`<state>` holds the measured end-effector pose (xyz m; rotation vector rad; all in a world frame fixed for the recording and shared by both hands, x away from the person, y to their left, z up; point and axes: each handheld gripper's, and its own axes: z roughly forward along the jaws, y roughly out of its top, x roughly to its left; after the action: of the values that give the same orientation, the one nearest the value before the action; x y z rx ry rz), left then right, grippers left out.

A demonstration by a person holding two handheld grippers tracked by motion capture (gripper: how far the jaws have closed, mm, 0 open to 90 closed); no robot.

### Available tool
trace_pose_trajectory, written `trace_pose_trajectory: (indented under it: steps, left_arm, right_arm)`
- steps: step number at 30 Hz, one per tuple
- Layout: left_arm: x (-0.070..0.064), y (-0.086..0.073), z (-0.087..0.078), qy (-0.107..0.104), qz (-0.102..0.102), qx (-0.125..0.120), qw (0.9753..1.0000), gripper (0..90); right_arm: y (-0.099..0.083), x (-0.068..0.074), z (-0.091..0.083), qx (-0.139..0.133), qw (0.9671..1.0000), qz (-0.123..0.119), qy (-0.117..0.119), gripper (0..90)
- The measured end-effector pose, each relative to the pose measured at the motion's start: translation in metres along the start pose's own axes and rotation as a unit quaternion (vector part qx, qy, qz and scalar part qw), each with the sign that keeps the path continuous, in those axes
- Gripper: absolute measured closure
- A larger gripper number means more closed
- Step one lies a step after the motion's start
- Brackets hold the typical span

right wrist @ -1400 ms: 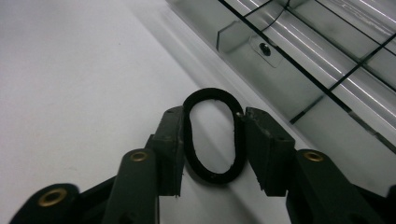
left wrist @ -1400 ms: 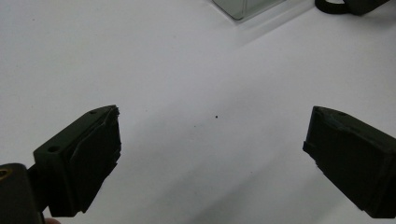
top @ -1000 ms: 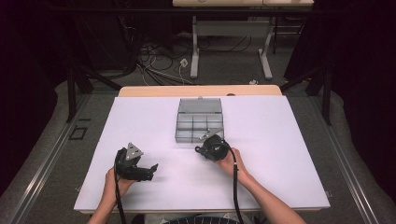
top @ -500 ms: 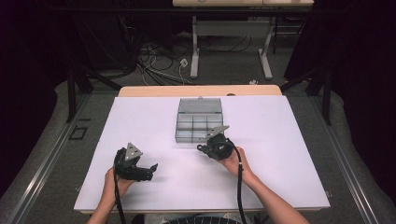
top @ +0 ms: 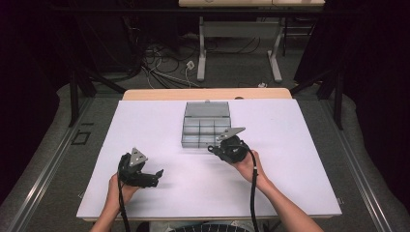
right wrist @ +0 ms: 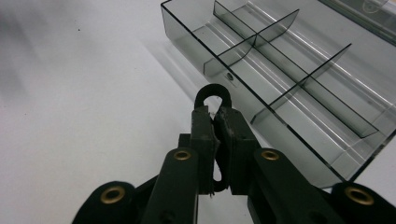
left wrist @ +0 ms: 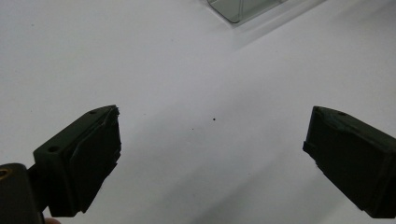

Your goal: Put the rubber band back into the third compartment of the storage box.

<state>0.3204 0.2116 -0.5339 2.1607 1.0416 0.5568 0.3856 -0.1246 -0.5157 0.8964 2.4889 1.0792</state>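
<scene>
The right gripper (right wrist: 215, 116), jaws pinched on a black rubber ring (right wrist: 213, 95), hovers beside the clear compartment box (right wrist: 299, 79), ready to drop it in. The left gripper (left wrist: 212, 149) rests wide open, empty, well apart.

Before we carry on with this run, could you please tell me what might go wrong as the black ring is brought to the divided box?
1. The right tongs pinch the black ring only at its lower part, so it may twist or slip out before release.
2. The ring hangs just short of the clear box, near its front wall; dropped here, it could land on the white table.
3. The box's thin dividers could catch the ring or be bumped by the tongs.
</scene>
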Motion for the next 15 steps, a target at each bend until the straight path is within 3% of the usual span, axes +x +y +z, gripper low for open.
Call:
trace_pose_trajectory:
  steps: [15]
  left_arm:
    - [-0.0003,0.0004,-0.0002,0.0,0.002,-0.001,1.0,3.7]
  right_arm:
    - [0.0018,-0.0086,-0.0108,-0.013,0.9998,0.011,-0.012,84.5]
